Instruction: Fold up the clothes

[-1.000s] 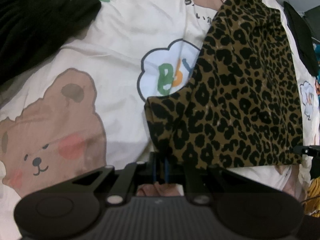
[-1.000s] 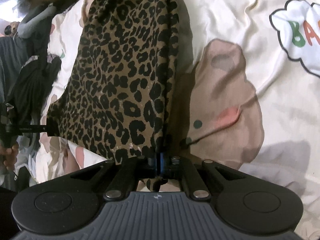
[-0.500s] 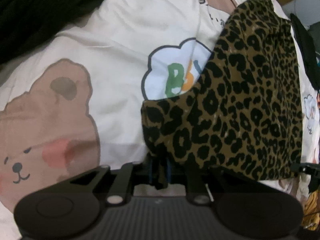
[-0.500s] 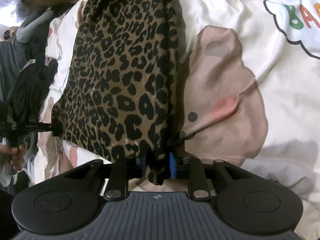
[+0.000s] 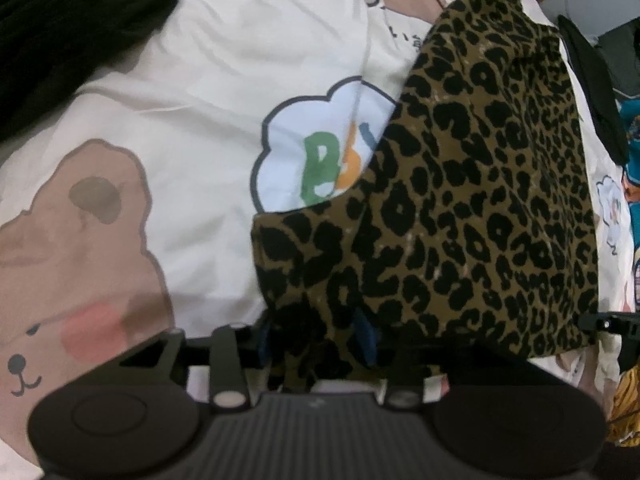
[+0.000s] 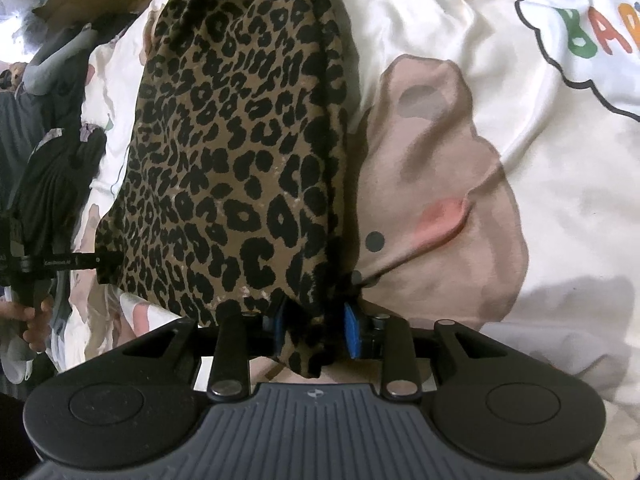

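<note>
A leopard-print garment [image 5: 480, 200] lies folded lengthwise on a cream bear-print bedsheet [image 5: 180, 80]. My left gripper [image 5: 316, 340] is at its near left corner with the blue pads [image 5: 368, 336] standing apart, and the fabric sits slack between them. In the right wrist view the same garment [image 6: 240, 140] stretches away from me. My right gripper [image 6: 316, 328] is at the near right corner, jaws parted, with a loose tuck of cloth hanging between the pads [image 6: 352, 330]. The other gripper shows at the cloth's far corner [image 6: 80, 260].
A black garment [image 5: 60, 20] is heaped at the sheet's upper left. More dark clothes [image 6: 52, 168] pile up past the bed edge, where a hand [image 6: 32, 320] holds the left tool. A black item [image 5: 600, 80] and teal fabric [image 5: 632, 168] lie beyond the garment's right side.
Both grippers, pinched on the garment's near corners a second ago, have spread their jaws. The corners now rest slack between the pads, and the garment has settled onto the sheet.
</note>
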{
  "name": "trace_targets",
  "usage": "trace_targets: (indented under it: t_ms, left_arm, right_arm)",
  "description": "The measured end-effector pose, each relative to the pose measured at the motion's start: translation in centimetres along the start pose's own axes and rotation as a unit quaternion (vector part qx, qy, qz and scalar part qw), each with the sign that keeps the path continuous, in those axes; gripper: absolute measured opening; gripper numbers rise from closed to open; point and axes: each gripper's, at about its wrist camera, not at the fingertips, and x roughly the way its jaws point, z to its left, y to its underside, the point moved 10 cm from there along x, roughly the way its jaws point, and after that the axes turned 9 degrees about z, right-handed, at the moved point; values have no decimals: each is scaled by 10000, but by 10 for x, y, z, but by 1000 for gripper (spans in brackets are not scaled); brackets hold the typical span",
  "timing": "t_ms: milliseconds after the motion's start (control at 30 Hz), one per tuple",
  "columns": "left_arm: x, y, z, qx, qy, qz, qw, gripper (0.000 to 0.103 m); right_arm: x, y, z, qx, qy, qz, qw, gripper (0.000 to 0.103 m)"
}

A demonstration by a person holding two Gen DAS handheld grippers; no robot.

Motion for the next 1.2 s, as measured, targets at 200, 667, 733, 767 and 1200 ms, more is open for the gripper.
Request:
trace_targets:
  t_ms: [200,667,733,767,1200]
  left_arm:
    - [3,-3,3,5,49,14,10000,46]
    - [3,1,8,129,6,130,9998,8]
    - [-3,1,6,166,23,146,9998,8]
    - [-6,2,5,186,39,147,9997,8]
    - [30,51,-75,344,-317,107,9988,7]
  right_arm:
    - [5,-3,2,88,-85,-22,9999,32]
    - [5,2,11,15,-106,67,9999,5]
    - [-1,2,14,-44,-94,65,9999,4]
    - [-5,2,16,-53,-89,48,9999,4]
    - [-47,-3,43,-10,-35,-194,9998,4]
